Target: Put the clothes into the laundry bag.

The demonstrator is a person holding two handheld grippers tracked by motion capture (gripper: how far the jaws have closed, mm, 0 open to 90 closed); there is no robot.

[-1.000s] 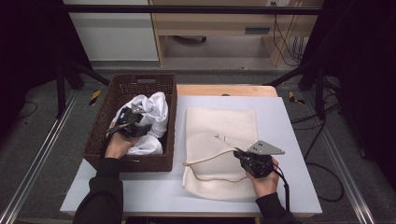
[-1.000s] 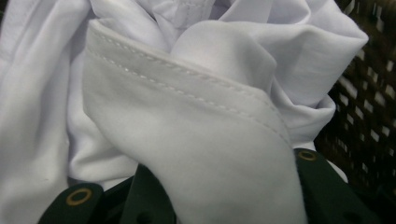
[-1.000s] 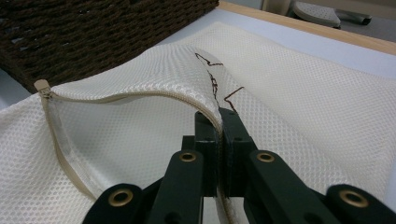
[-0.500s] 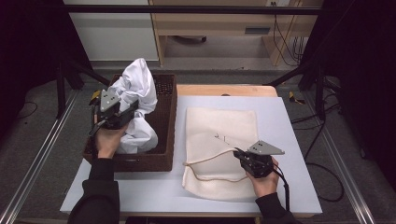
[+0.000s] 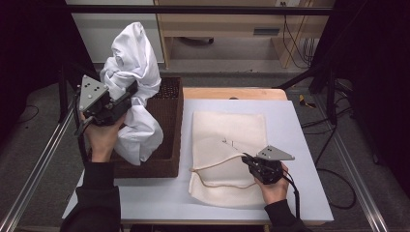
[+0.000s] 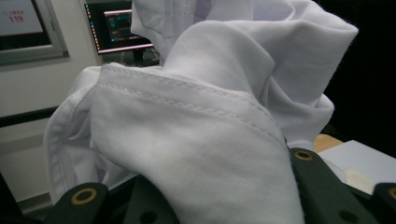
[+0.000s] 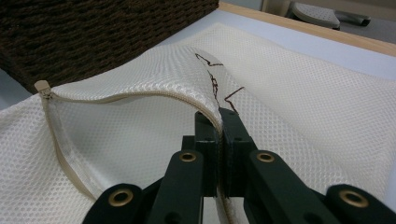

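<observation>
white table (image 5: 300, 145) on wooden top, dark room, grey floor (image 5: 29, 145).

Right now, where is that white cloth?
In the high view the white cloth hangs at the left, held up over the brown basket by the left gripper, left of the mesh bag.

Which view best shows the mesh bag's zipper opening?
The right gripper view: the zipper curves open close up, its edge pinched in the right gripper. The high view shows the mesh bag whole, the opening small. The left gripper view shows white cloth.
</observation>
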